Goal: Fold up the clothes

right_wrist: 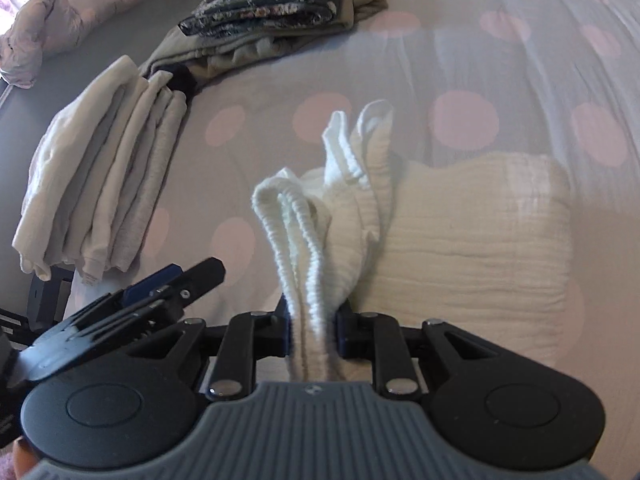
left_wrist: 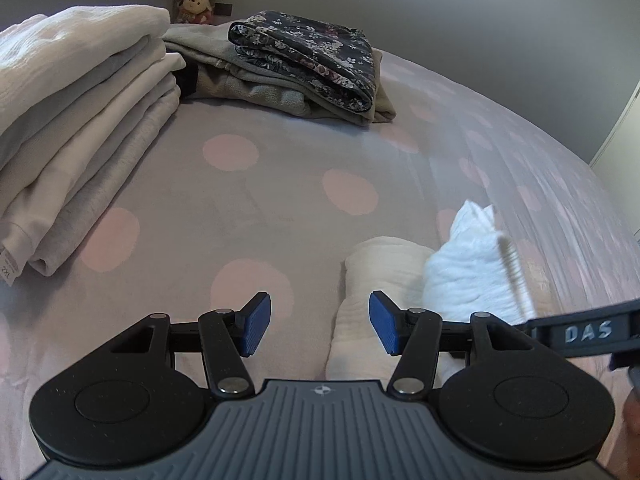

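The bed (left_wrist: pixel 248 208), under a grey sheet with pink spots, carried everything. Toward its far edge lay a stack of pale folded clothes (left_wrist: pixel 80 120) and, beside it, a beige pile (left_wrist: pixel 248 80) topped by a dark flowered garment (left_wrist: pixel 308 56). Only the left wrist view showed the soft toys (left_wrist: pixel 196 0) against the wall behind those piles; only the right wrist view showed a crumpled pink quilt (right_wrist: pixel 60 20) at the far corner.

Nearer, a cream garment (right_wrist: pixel 480 248) lay partly folded on the sheet. The right wrist view showed its whole flat spread, while the left wrist view caught only a rolled end of it.

The right tongs (right_wrist: pixel 314 334) pinched the garment's ribbed white waistband (right_wrist: pixel 296 240), lifting a bunch of cloth off the bed. The left tongs (left_wrist: pixel 320 322) stood spread with nothing between the blue pads (left_wrist: pixel 256 326), just beside the garment's edge.
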Demonstrator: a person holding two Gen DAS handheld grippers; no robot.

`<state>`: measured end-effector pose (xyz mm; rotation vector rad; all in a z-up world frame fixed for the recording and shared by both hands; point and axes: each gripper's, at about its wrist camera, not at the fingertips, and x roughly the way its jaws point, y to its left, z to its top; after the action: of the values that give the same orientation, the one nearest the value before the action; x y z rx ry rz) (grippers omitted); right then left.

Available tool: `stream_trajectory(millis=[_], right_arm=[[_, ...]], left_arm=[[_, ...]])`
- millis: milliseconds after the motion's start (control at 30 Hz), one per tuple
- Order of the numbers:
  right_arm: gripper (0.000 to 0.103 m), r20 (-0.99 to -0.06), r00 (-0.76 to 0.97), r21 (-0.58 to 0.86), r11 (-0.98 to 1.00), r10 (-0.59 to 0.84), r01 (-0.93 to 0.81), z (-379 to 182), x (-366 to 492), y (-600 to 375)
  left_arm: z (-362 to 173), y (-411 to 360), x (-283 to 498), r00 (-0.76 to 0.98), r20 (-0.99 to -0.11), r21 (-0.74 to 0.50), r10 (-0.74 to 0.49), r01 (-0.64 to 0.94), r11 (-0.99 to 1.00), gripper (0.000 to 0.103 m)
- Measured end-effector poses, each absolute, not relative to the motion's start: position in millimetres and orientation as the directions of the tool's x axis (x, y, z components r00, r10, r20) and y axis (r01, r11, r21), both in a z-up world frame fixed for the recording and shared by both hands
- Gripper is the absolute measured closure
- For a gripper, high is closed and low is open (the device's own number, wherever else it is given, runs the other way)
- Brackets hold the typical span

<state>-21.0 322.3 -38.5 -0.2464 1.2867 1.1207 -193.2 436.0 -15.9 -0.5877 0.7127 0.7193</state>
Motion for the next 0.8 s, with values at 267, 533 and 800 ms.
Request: stream_trajectory(millis=[267, 533, 800], right_arm=[[0.060, -0.822, -0.156, 0.441, 0.439, 0.548, -0.783, -32, -26, 318], [0.051, -0.719, -0.058, 0.403, 0.347, 0.693, -0.847, 24, -21, 261], [0.081, -0.737, -0.002, 0.325, 0.352, 0.676, -0.878, -16, -31, 223]], left_arm=[[-16, 439, -195, 0.573, -0.734, -0.269, 0.365, -0.738, 0.619, 0.050], [-6, 432, -199, 0.603, -0.705, -0.289, 0.374, -0.725, 0.625, 0.050], [1, 418, -195, 0.661, -0.681, -0.324, 0.315, -0.658, 0.680, 0.050]])
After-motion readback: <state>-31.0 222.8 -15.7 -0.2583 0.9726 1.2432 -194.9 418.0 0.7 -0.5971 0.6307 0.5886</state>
